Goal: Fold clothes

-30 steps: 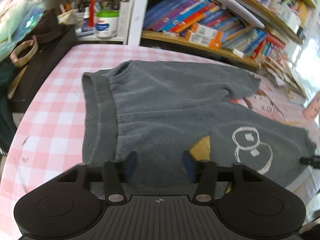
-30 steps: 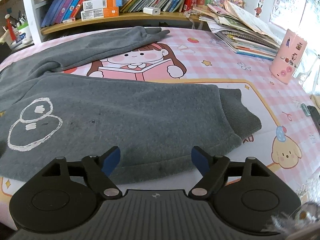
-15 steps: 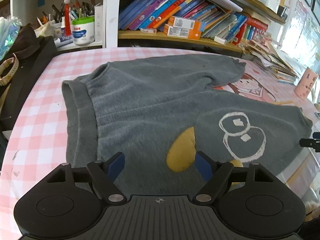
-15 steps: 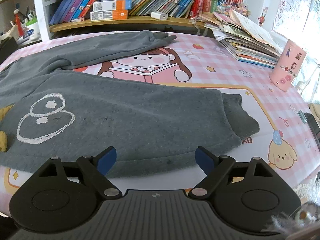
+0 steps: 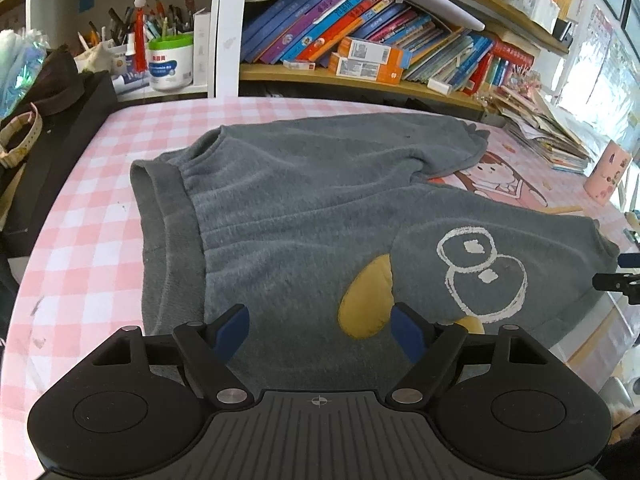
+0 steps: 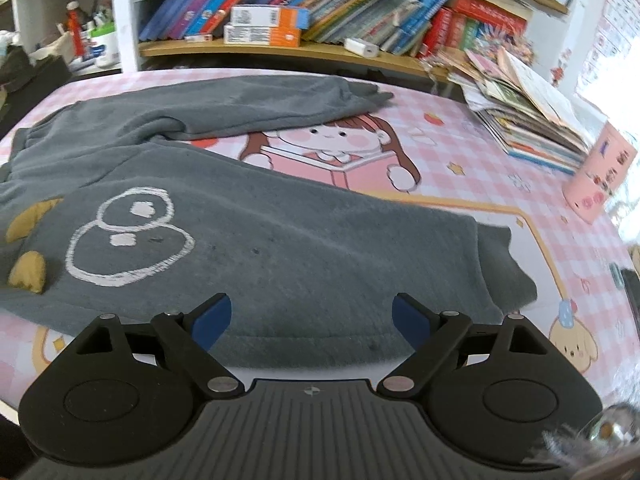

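Observation:
Grey fleece trousers (image 5: 304,216) lie spread on the pink table, waistband at the left, one leg toward the shelf, the other along the front edge with a white ring print (image 5: 480,272) and yellow patches (image 5: 366,306). My left gripper (image 5: 320,332) is open and empty, just above the near edge of the trousers' seat. In the right wrist view the trousers (image 6: 280,248) show the front leg's cuff at the right. My right gripper (image 6: 312,320) is open and empty over that leg's front hem.
A pink checked table cover (image 5: 88,216) with a cartoon girl print (image 6: 332,148). A bookshelf (image 5: 360,52) runs behind. A pile of magazines (image 6: 528,120) and a pink cup (image 6: 596,176) stand at the right. A dark bag (image 5: 48,128) lies at the left.
My left gripper has opened wide and pulled back from the trousers, letting go of the fabric. My right gripper stays open and has risen slightly.

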The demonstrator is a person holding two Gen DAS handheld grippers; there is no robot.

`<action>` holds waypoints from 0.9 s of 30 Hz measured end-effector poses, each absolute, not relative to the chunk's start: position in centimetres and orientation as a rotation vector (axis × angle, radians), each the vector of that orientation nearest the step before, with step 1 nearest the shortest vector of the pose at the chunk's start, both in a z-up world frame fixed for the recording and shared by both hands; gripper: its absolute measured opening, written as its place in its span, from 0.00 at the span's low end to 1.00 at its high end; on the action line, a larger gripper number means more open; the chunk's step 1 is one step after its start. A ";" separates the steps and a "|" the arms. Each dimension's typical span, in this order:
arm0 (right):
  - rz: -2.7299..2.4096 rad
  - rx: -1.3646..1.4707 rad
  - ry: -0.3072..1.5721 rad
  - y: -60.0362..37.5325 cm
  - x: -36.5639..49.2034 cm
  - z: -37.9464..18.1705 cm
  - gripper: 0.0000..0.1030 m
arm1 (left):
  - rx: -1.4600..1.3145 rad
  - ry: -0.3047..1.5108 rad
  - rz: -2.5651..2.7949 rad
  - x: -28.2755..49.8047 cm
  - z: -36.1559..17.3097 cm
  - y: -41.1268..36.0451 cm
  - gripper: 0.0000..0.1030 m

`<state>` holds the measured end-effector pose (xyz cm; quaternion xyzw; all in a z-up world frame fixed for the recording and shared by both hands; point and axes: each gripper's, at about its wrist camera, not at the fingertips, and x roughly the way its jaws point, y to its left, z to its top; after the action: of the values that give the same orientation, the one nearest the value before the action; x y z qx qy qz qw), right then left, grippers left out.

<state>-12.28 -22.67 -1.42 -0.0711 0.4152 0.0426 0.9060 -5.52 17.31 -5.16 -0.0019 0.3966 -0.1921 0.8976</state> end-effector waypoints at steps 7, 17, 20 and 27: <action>0.155 -0.173 0.833 -22.0 -11.2 0.4 0.87 | -0.002 0.806 -0.390 -4.9 -4.1 17.4 0.78; 0.234 -0.217 0.805 -22.4 -8.8 1.4 0.89 | 0.011 0.812 -0.371 -3.9 -3.9 16.3 0.79; 0.247 -0.225 0.800 -23.1 -7.6 1.4 0.89 | 0.008 0.823 -0.355 -3.5 -4.1 15.7 0.79; 0.291 -0.242 0.804 -24.8 -4.3 0.9 0.89 | 0.013 0.849 -0.315 -2.4 -4.4 13.9 0.79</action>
<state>-4.28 -24.78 0.92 -0.1171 0.3888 0.1408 0.9030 -2.36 13.87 -4.36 0.0063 0.4103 -0.1520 0.8992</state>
